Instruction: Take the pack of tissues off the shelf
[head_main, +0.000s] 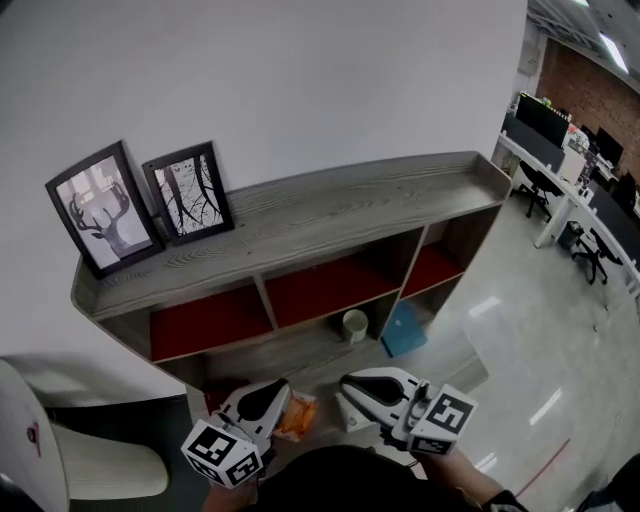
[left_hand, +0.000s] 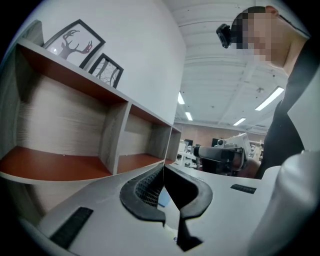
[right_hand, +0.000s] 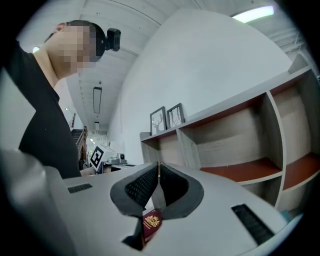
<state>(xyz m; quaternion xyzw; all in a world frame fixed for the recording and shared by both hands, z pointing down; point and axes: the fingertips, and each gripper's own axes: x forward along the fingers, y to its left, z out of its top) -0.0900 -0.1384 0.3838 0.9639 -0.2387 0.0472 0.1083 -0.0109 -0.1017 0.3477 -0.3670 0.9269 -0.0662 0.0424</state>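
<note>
Orange crinkly pack low and near, just right of clenched left gripper; right gripper clenched too, maybe pinching it.

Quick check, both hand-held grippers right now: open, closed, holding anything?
Left hand-held gripper: closed, nothing seen between its pads.
Right hand-held gripper: closed; dark red packet shows in the slot behind its pads, whether gripped cannot be told.
</note>
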